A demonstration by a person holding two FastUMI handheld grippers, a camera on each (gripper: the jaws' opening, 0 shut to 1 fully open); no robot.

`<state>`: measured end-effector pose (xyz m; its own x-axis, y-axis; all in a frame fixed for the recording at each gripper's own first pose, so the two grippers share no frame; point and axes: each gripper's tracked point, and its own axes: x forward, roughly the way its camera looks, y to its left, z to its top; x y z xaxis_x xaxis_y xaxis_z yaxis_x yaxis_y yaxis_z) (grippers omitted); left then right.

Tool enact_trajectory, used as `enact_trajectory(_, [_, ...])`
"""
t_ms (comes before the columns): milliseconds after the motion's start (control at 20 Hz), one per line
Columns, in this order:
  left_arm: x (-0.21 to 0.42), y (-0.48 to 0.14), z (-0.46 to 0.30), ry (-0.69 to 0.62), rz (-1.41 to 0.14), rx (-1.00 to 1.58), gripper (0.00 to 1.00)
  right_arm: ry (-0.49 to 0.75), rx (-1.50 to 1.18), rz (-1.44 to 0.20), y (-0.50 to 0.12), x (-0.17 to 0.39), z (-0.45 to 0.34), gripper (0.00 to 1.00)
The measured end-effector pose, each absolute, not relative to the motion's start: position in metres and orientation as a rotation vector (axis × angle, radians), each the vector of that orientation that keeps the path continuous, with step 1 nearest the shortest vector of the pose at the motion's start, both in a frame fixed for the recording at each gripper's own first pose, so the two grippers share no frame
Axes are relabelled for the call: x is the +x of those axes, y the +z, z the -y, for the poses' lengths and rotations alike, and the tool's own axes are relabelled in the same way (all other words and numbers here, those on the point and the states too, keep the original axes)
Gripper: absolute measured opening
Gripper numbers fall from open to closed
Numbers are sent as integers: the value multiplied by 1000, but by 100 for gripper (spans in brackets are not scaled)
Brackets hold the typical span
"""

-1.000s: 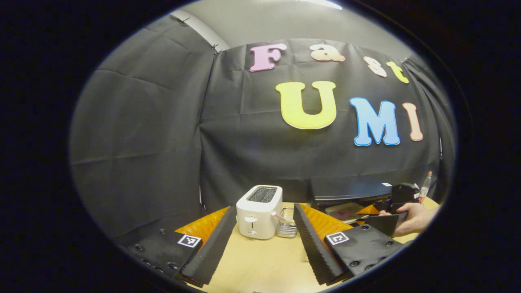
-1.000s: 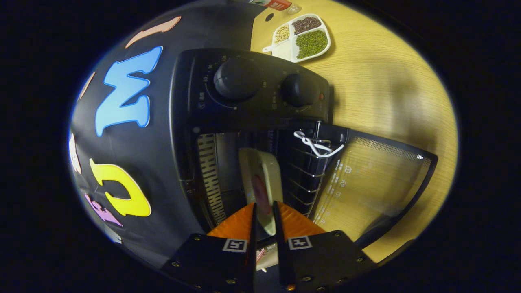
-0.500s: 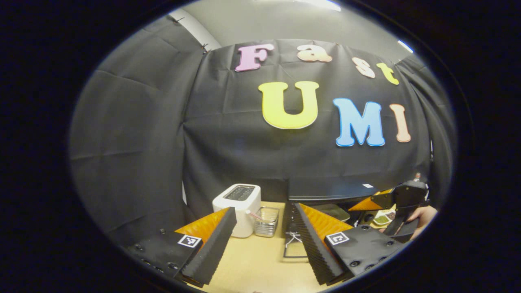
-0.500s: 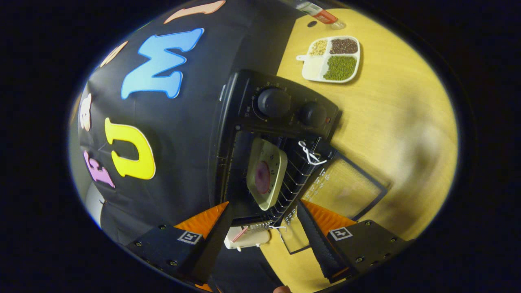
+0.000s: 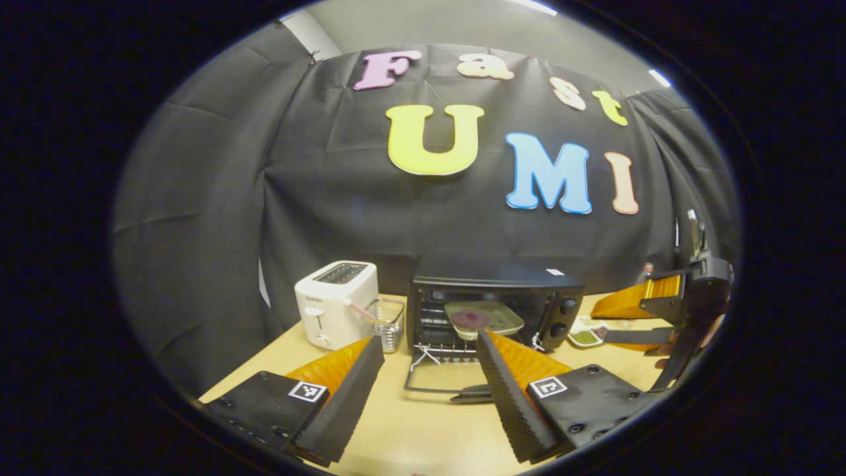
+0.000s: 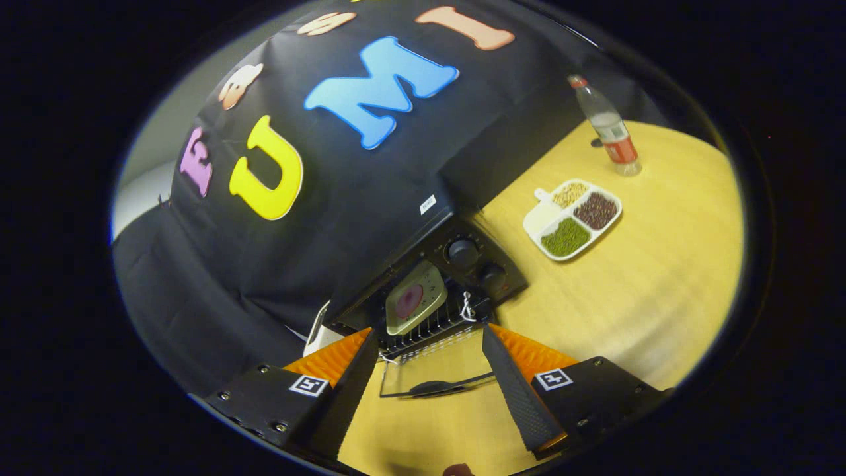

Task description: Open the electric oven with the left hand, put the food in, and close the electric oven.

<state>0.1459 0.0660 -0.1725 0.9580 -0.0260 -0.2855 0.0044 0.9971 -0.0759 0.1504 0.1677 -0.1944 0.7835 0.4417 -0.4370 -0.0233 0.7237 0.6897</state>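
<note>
While the door (image 5: 441, 380) of the electric oven (image 5: 496, 307) hangs fully open, lying flat on the worktop (image 5: 410, 436) at lower centre of the left gripper view, the cavity is exposed. The oven is a black box with two round knobs (image 5: 563, 317) stacked on its right panel. Inside, on the wire rack (image 5: 439, 350), sits a pale squarish plate (image 5: 486, 318) carrying a round pinkish-purple piece of food (image 5: 470, 320). The door has a glass pane and a dark curved handle (image 5: 472, 395) at its outer edge.

In the right gripper view the same oven (image 6: 429, 284) appears tilted at lower centre, plate (image 6: 415, 299) and food (image 6: 409, 301) visible in the opening, door (image 6: 433, 370) lying out towards the camera.

Left gripper (image 5: 429, 370): jaws spread wide, nothing between them, well apart from the oven door. Right gripper (image 6: 429, 367): jaws likewise spread, empty. The right gripper (image 5: 651, 304) also shows at the right edge of the left gripper view, partly cut off; the hand (image 5: 704, 334) holding it is barely visible.

Left of the oven stand a white toaster (image 5: 334, 304) and a clear container (image 5: 386, 320). A divided dish of beans (image 6: 572, 218) and a bottle (image 6: 605, 129) sit at upper right of the right gripper view. What the food is cannot be made out. The rear of the cavity is dark.
</note>
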Motion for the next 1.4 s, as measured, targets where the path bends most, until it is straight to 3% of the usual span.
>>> enact_trajectory(50, [143,-180,-59,-28,-306,-74,100,277,673,-613,-193,144,-160,98])
enact_trajectory(100, [141,-186,-51,-42,-320,-73,91,277,629,-599,-192,138,-151,98])
enact_trajectory(150, [140,-194,-43,-58,-337,-70,96,272,585,-586,-194,132,-142,98])
enact_trajectory(300, [138,-219,-22,-105,-391,-59,96,247,470,-549,-193,115,-117,98])
enact_trajectory(350, [138,-227,-15,-117,-410,-59,100,237,428,-535,-194,109,-108,98])
enact_trajectory(500, [136,-255,5,-158,-479,-76,96,227,295,-506,-193,91,-86,98])
enact_trajectory(550, [137,-264,11,-169,-501,-78,100,225,259,-501,-191,85,-80,98])
enact_trajectory(650, [140,-282,21,-192,-537,-77,91,211,221,-489,-189,78,-69,98])
enact_trajectory(850, [145,-323,32,-218,-642,-63,92,156,121,-452,-182,73,-50,98])
enact_trajectory(950, [149,-342,38,-218,-698,-78,96,154,72,-429,-174,71,-48,98])
enact_trajectory(1000, [150,-348,42,-221,-722,-94,92,154,60,-422,-170,71,-47,98])
enact_trajectory(1200, [157,-371,48,-224,-789,-116,100,133,43,-404,-156,73,-45,98])
enact_trajectory(1250, [159,-376,49,-227,-801,-113,92,121,38,-396,-154,75,-45,98])
enact_trajectory(1300, [161,-377,48,-224,-803,-99,100,114,32,-389,-151,77,-45,98])
enact_trajectory(1400, [172,-379,48,-227,-798,-76,96,107,27,-395,-149,73,-55,98])
